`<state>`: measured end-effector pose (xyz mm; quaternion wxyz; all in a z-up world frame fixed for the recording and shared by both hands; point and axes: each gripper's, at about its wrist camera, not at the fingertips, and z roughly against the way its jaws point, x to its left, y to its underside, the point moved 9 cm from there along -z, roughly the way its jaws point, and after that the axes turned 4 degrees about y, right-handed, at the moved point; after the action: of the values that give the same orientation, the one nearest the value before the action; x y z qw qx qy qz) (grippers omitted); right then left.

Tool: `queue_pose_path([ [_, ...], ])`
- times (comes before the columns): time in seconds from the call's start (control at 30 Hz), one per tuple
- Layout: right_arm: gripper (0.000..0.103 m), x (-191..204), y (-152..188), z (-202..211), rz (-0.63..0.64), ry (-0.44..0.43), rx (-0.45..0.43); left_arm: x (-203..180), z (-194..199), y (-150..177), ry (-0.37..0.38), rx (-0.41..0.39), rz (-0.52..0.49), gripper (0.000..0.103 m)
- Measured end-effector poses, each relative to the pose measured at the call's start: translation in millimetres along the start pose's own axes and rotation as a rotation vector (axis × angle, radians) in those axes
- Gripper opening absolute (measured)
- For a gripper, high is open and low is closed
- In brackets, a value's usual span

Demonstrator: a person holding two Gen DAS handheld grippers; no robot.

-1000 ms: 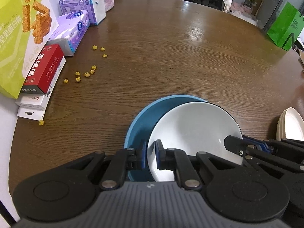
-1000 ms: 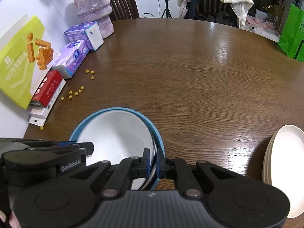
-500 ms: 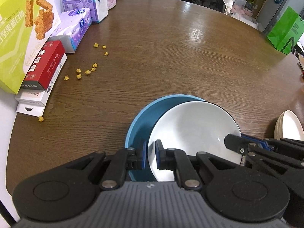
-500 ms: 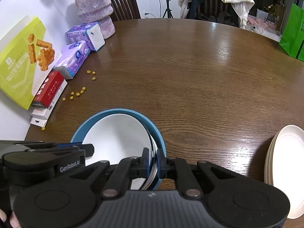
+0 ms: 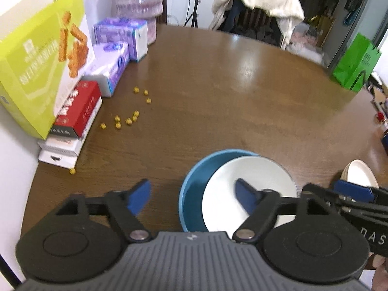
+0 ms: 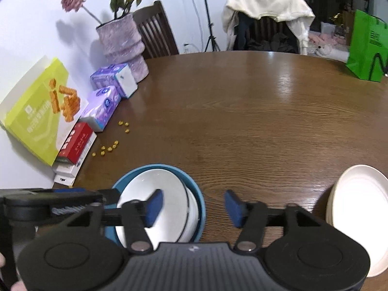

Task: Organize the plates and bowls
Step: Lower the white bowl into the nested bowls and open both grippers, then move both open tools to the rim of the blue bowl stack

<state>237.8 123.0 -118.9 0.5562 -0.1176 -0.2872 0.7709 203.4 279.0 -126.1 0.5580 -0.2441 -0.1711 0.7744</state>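
1. Left gripper fingers are spreading, released; the blue bowl rim lies between them, untouched.
2. Right gripper fingers are spreading, released, straddling the rim of the white bowl nested inside.
3. Plate stack sits on the bench, right of them.

A: From the left wrist we look steeply down along the gripper, close over the desk.

B: From the right wrist likewise; we share the blue bowl and boxes.

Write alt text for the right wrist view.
The right gripper, jaws opening, hangs above a white bowl nested in a blue bowl on a brown wooden table. Stacked cream plates sit at right.
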Motion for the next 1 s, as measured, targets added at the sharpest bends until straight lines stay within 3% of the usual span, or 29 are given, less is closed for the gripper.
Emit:
queue_pose_path([
  [0.1, 0.078, -6.5, 5.1, 11.3, -0.02, 0.008, -0.03, 0.7, 15.2, -1.9, 0.001, -0.063, -0.016, 0.103],
  [0.33, 0.09, -14.7, 15.3, 47.6, 0.006, 0.01, -0.155, -5.4, 47.2, 3.0, 0.01, -0.2, -0.035, 0.103],
  [0.4, 0.1, -17.0, 18.2, 56.9, 0.022, 0.015, -0.188, -7.0, 53.7, 7.7, 0.011, -0.222, -0.031, 0.103],
  [0.67, 0.103, -30.2, 33.1, 85.7, 0.054, -0.005, -0.247, -23.5, 77.5, 34.0, -0.008, -0.28, -0.02, 0.103],
  [1.0, 0.103, -53.5, 56.4, 118.5, 0.026, -0.048, -0.224, -50.4, 109.8, 67.5, -0.038, -0.295, 0.001, 0.103],
])
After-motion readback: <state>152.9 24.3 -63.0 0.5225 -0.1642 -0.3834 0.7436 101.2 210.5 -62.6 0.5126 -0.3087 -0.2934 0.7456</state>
